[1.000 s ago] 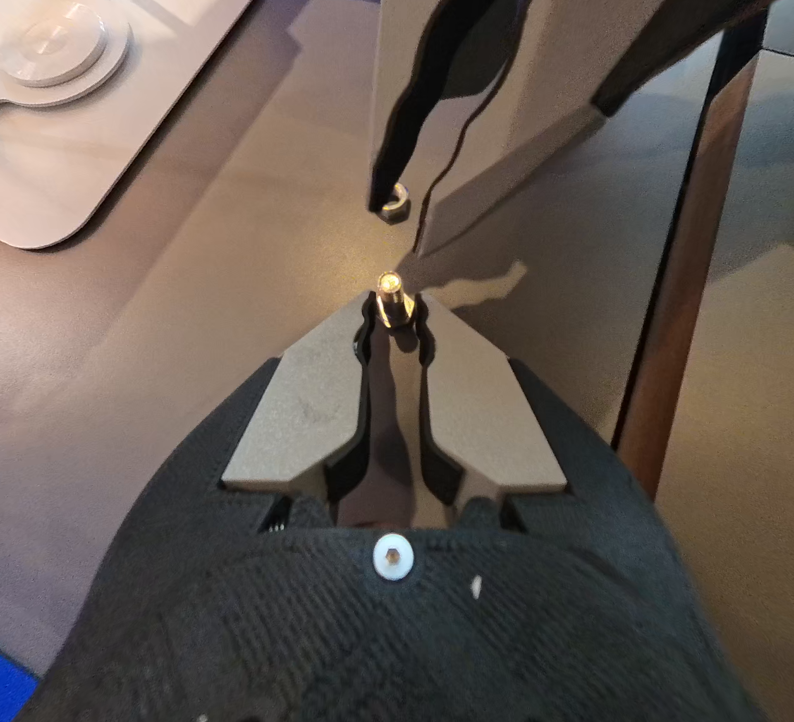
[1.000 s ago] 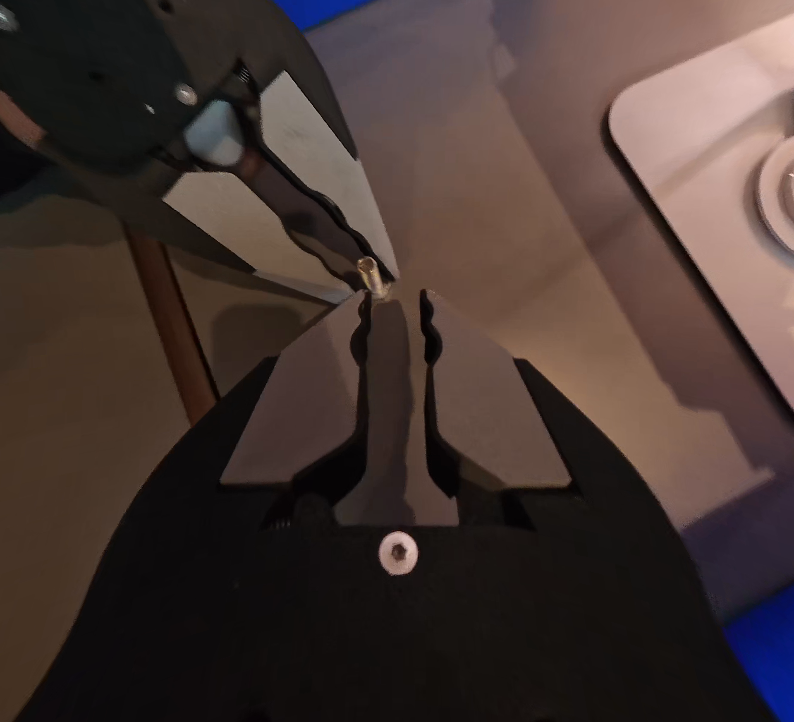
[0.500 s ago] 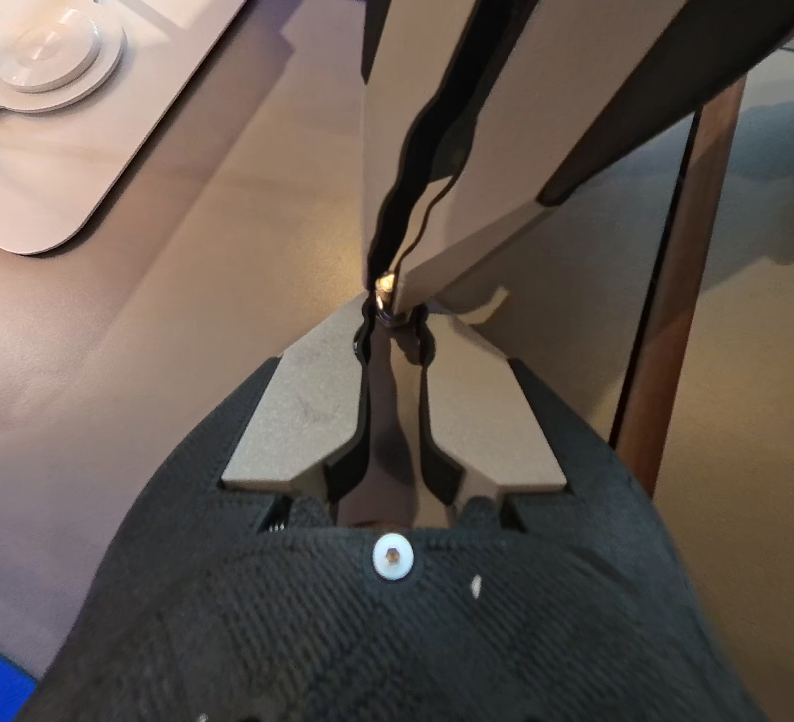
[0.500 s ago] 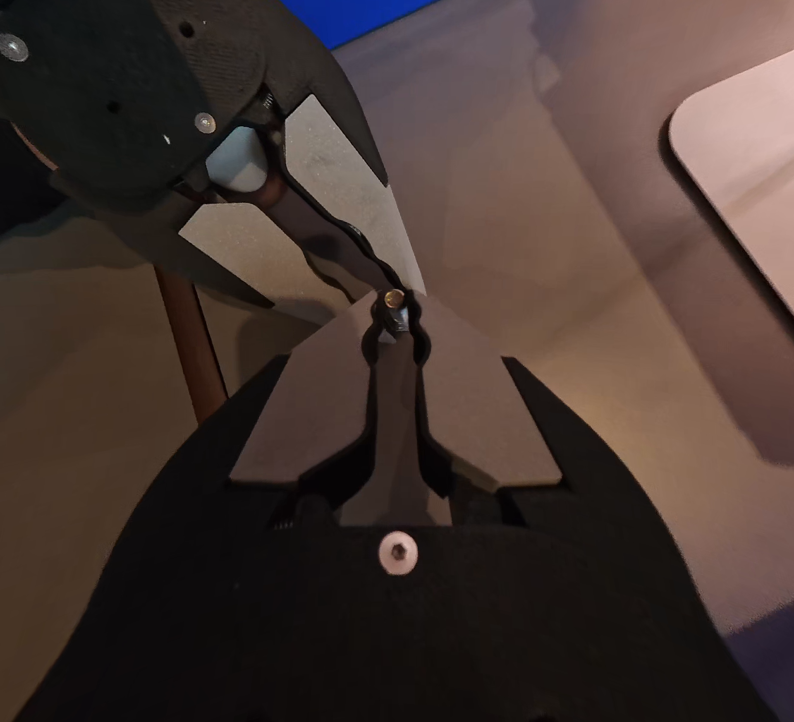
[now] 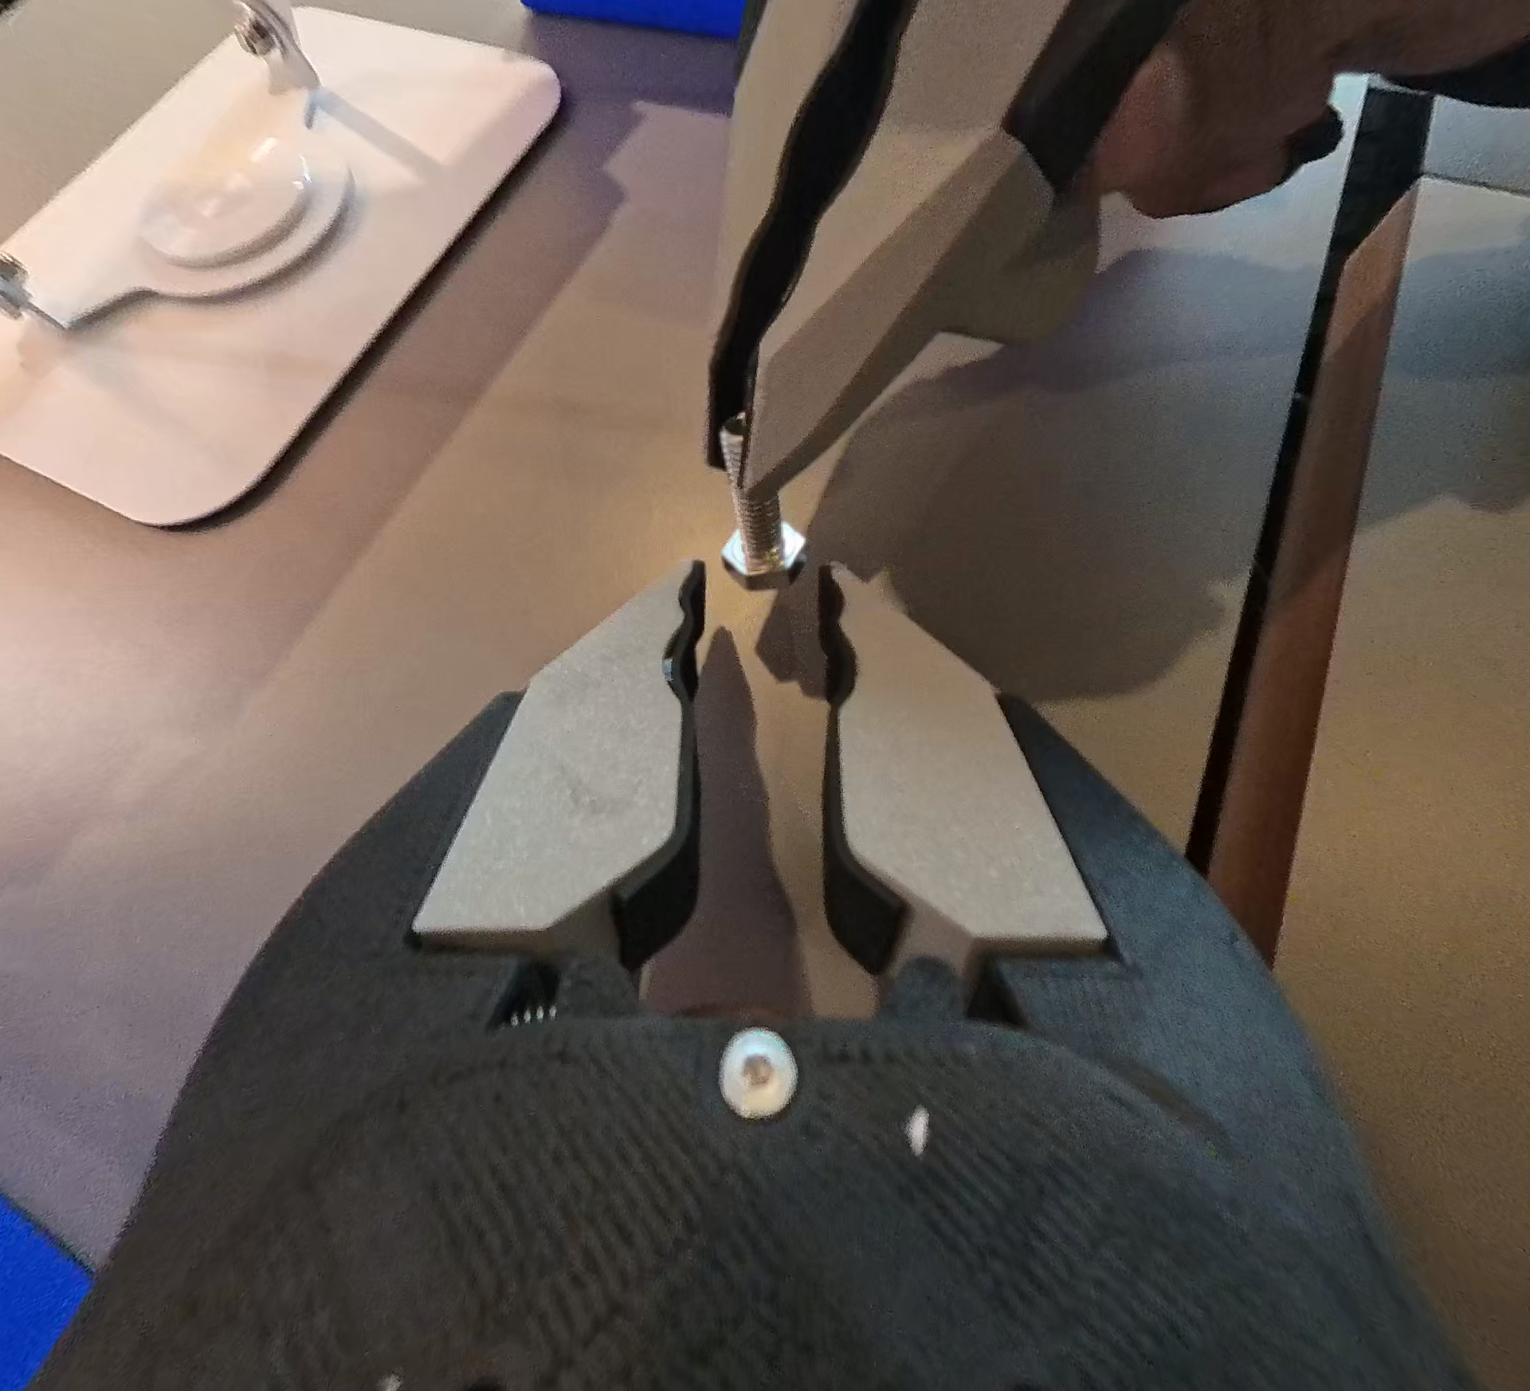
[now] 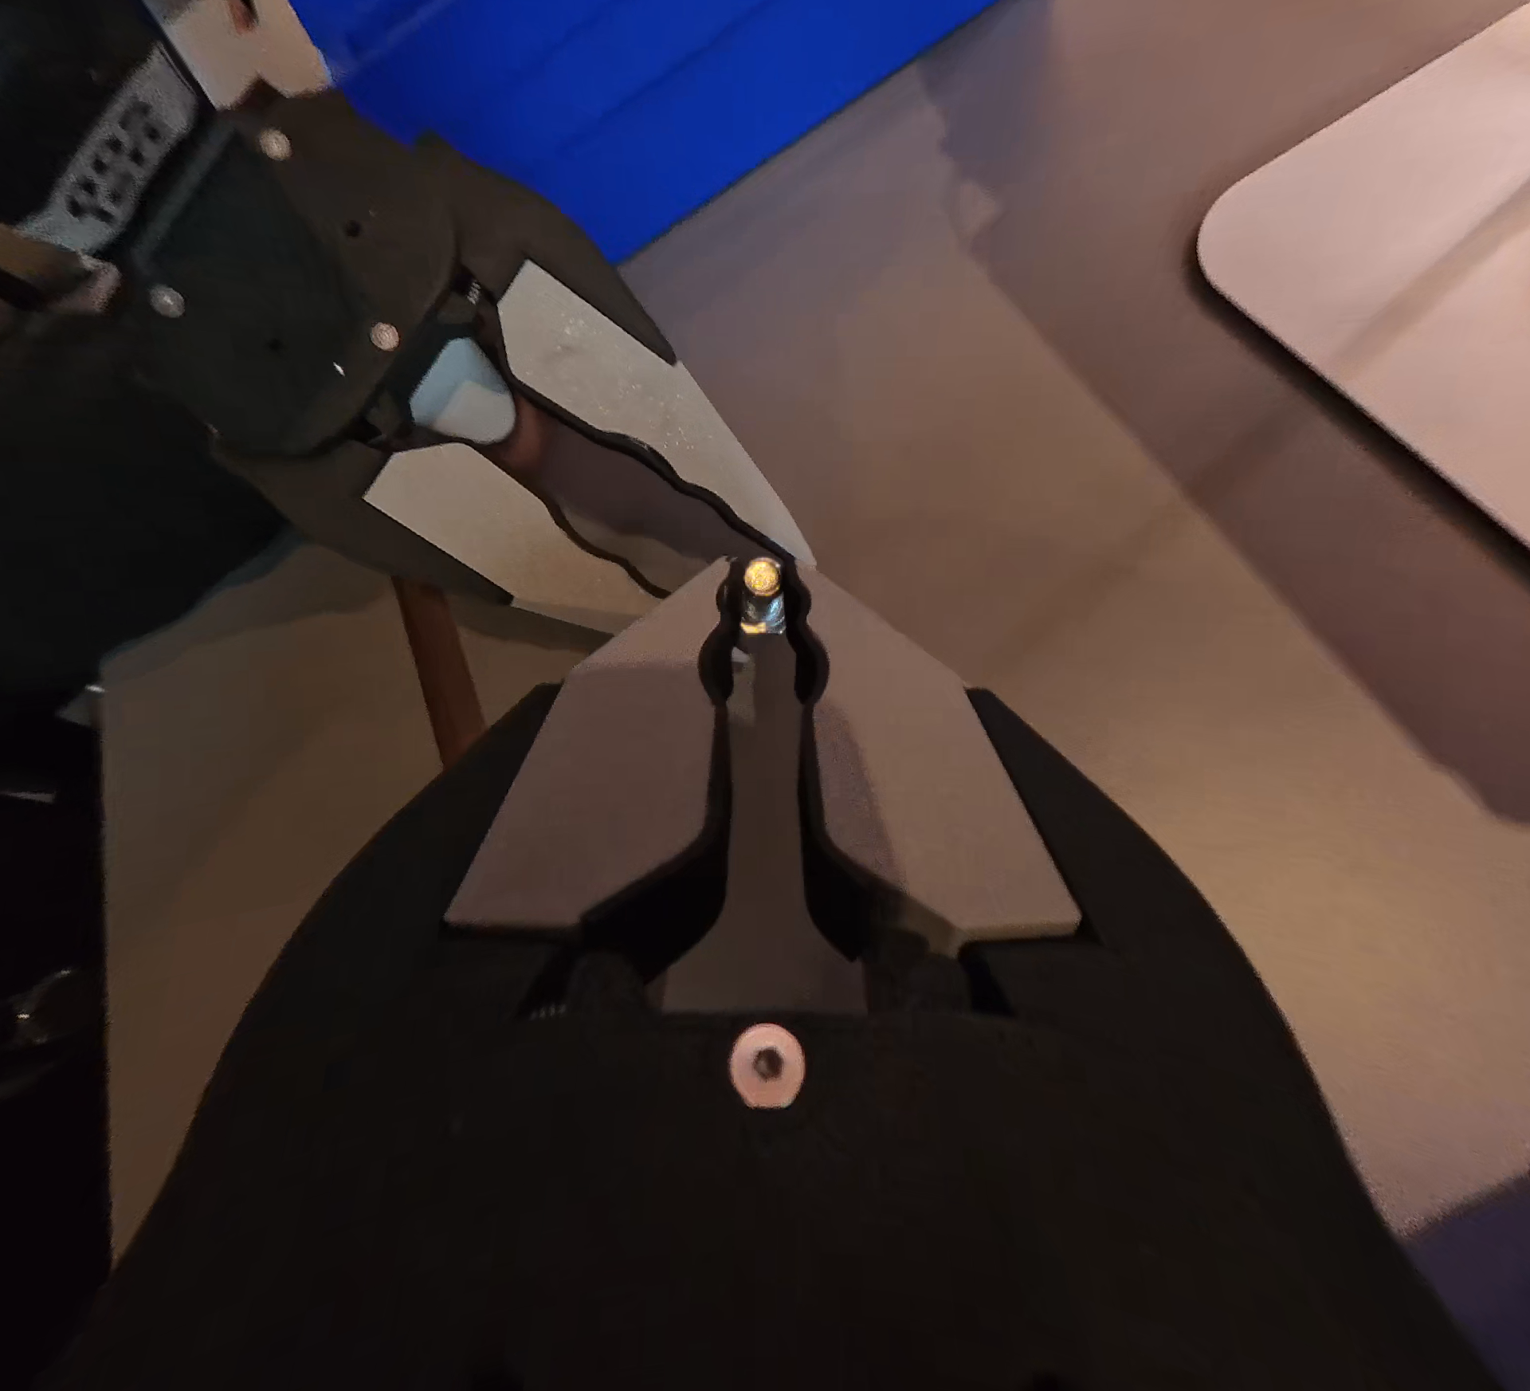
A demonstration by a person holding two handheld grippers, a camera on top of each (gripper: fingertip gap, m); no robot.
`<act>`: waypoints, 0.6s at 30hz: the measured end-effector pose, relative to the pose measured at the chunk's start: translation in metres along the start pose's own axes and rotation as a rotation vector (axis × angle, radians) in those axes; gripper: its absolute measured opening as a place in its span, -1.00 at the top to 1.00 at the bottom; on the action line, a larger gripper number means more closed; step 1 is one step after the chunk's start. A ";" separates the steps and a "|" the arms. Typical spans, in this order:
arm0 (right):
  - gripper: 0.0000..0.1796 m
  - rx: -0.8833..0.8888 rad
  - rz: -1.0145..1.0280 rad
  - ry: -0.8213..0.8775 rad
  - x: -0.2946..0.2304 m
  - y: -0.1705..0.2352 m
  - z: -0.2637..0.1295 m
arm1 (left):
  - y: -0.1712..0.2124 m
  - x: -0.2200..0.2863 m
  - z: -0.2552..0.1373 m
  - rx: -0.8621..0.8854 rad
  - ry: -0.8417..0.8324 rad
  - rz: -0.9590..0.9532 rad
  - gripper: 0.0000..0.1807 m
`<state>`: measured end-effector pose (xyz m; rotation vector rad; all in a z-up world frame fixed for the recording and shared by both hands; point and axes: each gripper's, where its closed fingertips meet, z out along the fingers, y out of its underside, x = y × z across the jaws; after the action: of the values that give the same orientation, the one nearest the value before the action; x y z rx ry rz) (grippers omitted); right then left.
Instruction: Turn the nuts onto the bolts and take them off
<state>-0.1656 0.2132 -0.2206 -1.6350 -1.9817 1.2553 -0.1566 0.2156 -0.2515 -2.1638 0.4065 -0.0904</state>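
A small silver bolt (image 5: 745,498) stands nearly upright just above the table, with a hex piece (image 5: 763,558) at its lower end. My right gripper (image 5: 735,450) comes down from above and is shut on the upper threads. In the right wrist view the bolt's bright end (image 6: 762,573) shows between the shut tips of the right gripper (image 6: 760,579). My left gripper (image 5: 762,577) is open and empty, its tips on either side of the hex piece, apart from it. Its fingers (image 6: 629,424) show at upper left in the right wrist view.
A white stand base (image 5: 397,134) with a round disc lies at far left on the grey table (image 5: 414,606). A blue bin (image 6: 662,26) stands at the back. A dark brown strip (image 5: 1291,606) runs along the right. A person's hand (image 5: 1242,67) grips the right gripper. The tips of both grippers are at nearly the same place.
The right gripper brought its nut down onto the bolt that the left gripper held. The left gripper has since opened and let go; the right gripper now holds the bolt.
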 end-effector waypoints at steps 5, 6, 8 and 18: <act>0.93 0.020 0.011 -0.002 0.000 -0.004 -0.004 | -0.017 0.003 -0.006 0.107 0.013 0.004 0.72; 0.93 0.023 0.014 -0.012 -0.001 -0.004 -0.004 | -0.018 0.002 -0.007 0.118 0.009 0.001 0.73; 0.93 0.031 0.017 -0.027 -0.005 -0.006 -0.004 | -0.019 0.003 -0.007 0.124 0.016 -0.003 0.73; 0.93 0.054 0.020 -0.068 -0.015 -0.012 -0.007 | -0.026 0.005 -0.011 0.181 0.031 -0.002 0.84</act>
<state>-0.1637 0.2034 -0.2035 -1.6111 -1.9569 1.3774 -0.1472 0.2199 -0.2247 -1.9870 0.3981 -0.1561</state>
